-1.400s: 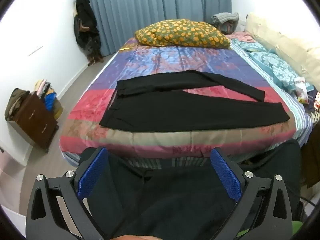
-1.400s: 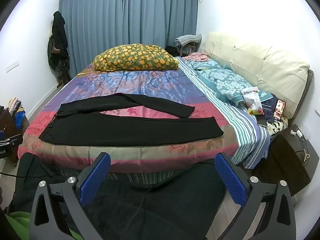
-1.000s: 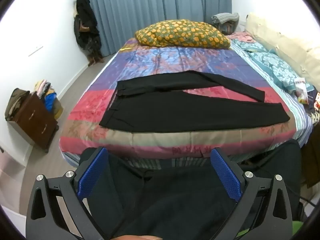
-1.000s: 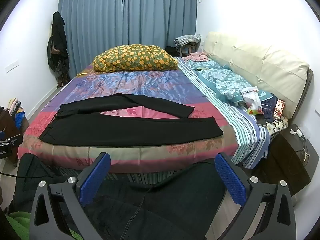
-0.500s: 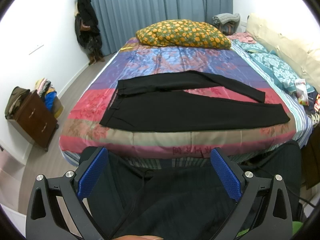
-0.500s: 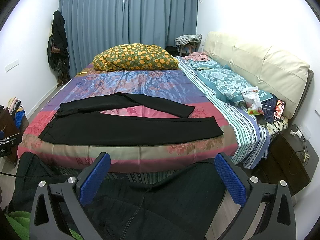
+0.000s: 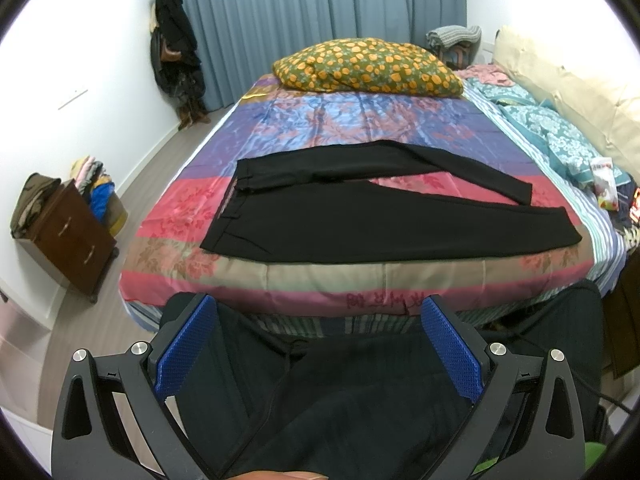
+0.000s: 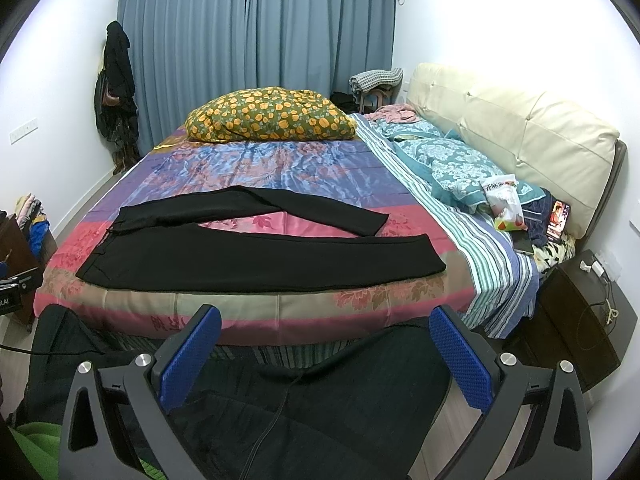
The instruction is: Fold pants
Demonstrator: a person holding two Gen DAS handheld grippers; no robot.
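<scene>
Black pants (image 7: 384,224) lie flat on the colourful bedspread (image 7: 360,128), waistband to the left, both legs stretched to the right and spread in a narrow V. In the right wrist view the same pants (image 8: 256,256) fill the near half of the bed. My left gripper (image 7: 316,344) is open, held back from the bed's near edge with nothing between its blue pads. My right gripper (image 8: 324,352) is open too, also short of the bed and empty. Dark cloth covers the space below both grippers.
A yellow-flowered pillow (image 8: 272,116) rests at the far end of the bed. Teal pillows (image 8: 452,168), a snack bag (image 8: 506,204) and a cream headboard (image 8: 520,136) line the right side. A brown drawer unit (image 7: 68,236) stands left; a dark nightstand (image 8: 580,312) stands right.
</scene>
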